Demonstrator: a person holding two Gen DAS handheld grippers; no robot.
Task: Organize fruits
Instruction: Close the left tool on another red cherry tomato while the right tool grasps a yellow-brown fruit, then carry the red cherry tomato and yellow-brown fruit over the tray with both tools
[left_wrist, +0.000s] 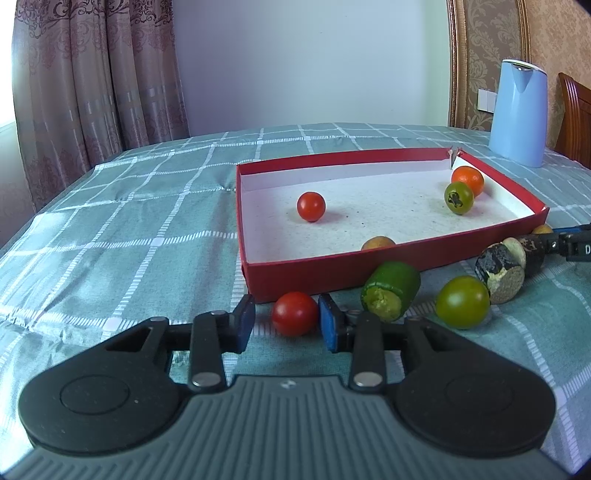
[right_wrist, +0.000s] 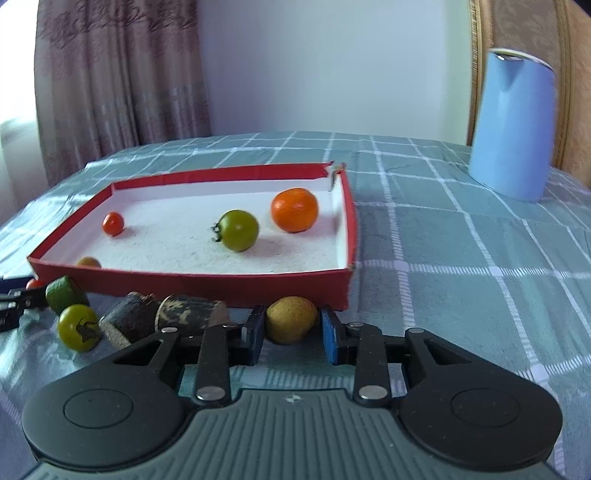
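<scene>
A red box (left_wrist: 406, 260) with a white inside holds a red tomato (left_wrist: 311, 206), a green tomato (left_wrist: 458, 197), an orange (left_wrist: 468, 179) and a small yellow fruit (left_wrist: 377, 243). My left gripper (left_wrist: 286, 320) is open around a red tomato (left_wrist: 294, 313) that lies on the cloth in front of the box. My right gripper (right_wrist: 292, 328) is open around a yellow fruit (right_wrist: 291, 319) by the box's (right_wrist: 192, 282) near wall. A green chunk (left_wrist: 391, 290), a green tomato (left_wrist: 462, 302) and two dark cork-like pieces (left_wrist: 502, 271) lie between the grippers.
A blue jug (right_wrist: 511, 125) stands at the back right on the green checked tablecloth (right_wrist: 461, 258). Curtains (left_wrist: 92, 92) hang at the back left. A wooden chair (left_wrist: 576, 118) shows at the far right.
</scene>
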